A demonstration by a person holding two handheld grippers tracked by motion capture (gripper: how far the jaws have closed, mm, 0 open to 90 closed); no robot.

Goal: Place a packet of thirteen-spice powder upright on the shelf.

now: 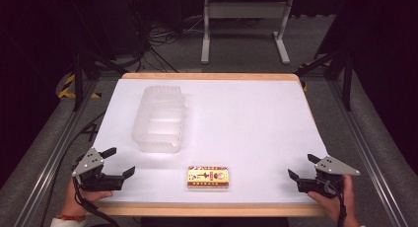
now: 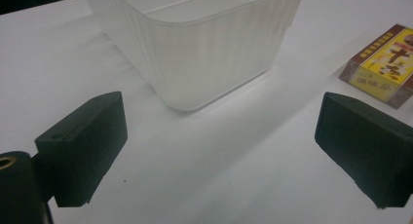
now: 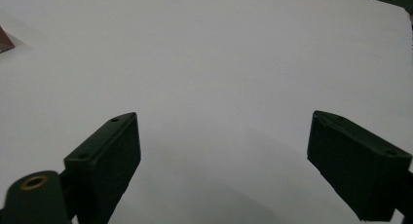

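Observation:
A translucent plastic tub (image 1: 159, 119) (image 2: 195, 44) stands on the left half of the white table (image 1: 246, 128). A flat yellow and red box (image 1: 208, 177) (image 2: 384, 63) lies near the front edge at the middle. My left gripper (image 1: 120, 161) (image 2: 219, 146) rests at the front left corner, open, nothing between its jaws, pointing toward the tub. My right gripper (image 1: 301, 167) (image 3: 224, 160) rests at the front right corner, open and empty over bare table.
A wooden rim (image 1: 207, 76) borders the white table top. Metal rails (image 1: 365, 143) run along both sides, and a white metal stand (image 1: 244, 12) with cables sits on the floor beyond the far edge.

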